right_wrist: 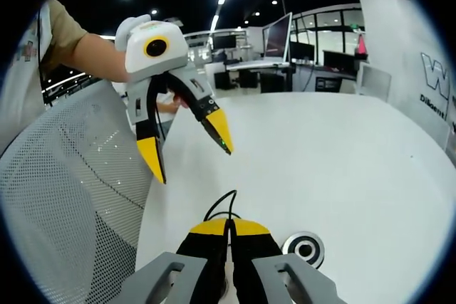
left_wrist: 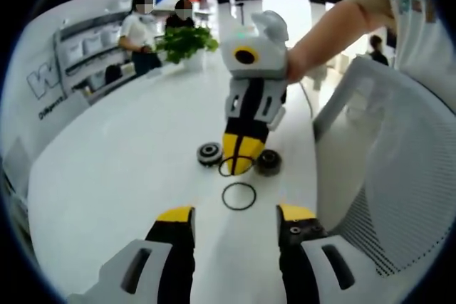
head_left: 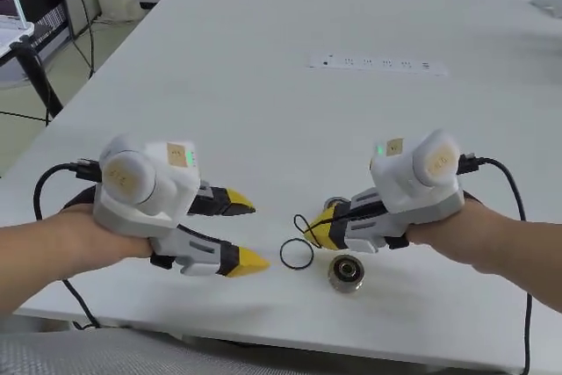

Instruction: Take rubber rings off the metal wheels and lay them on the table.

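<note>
1. At the near edge of the white table (head_left: 263, 85), we hold a yellow-tipped gripper in each hand. The left gripper (head_left: 255, 234) has its jaws spread wide and carries nothing.
2. The right gripper (head_left: 314, 230) has its jaws pressed together on a thin black rubber ring (head_left: 299, 222), which loops out from the tips just above the tabletop.
3. A second black rubber ring (head_left: 297, 254) already lies flat on the table between the two grippers. Just beside it sits a small round metal wheel (head_left: 347, 271), and another metal wheel (head_left: 336, 204) shows partly behind the right gripper.
4. To do this step well, we judge that we should lower the pinched ring until it rests flat on bare table, clear of the laid ring and both wheels.
5. Then we part the jaws gently, so the soft ring neither springs away nor clings to a tip.
</note>
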Motion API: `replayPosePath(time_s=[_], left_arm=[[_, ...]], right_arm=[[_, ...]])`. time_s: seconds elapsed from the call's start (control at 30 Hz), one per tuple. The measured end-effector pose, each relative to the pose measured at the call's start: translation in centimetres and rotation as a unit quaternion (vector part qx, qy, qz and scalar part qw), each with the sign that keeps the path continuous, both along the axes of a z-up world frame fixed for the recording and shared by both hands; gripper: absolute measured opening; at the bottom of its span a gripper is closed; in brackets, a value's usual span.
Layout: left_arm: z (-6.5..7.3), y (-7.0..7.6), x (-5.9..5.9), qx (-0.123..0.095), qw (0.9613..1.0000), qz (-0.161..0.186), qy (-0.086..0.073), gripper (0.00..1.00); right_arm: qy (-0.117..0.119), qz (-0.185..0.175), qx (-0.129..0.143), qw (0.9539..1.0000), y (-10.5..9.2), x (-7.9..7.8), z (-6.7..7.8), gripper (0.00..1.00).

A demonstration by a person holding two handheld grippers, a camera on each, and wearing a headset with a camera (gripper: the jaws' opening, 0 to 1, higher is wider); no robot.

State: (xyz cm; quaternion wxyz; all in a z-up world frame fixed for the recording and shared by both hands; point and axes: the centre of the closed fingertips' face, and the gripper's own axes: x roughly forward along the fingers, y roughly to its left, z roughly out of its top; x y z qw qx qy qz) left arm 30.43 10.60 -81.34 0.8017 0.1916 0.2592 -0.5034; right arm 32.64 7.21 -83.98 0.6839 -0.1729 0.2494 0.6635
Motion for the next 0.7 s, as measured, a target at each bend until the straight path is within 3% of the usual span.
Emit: replayPosePath(time_s=[0.7], left_arm=[[-0.2, 0.7, -0.4, 0.0, 0.9999, 0.007, 0.008, 0.47]], right_arm=[[0.016, -0.006, -0.013, 0.9998, 0.2, -0.7, -1.1, 0.01]])
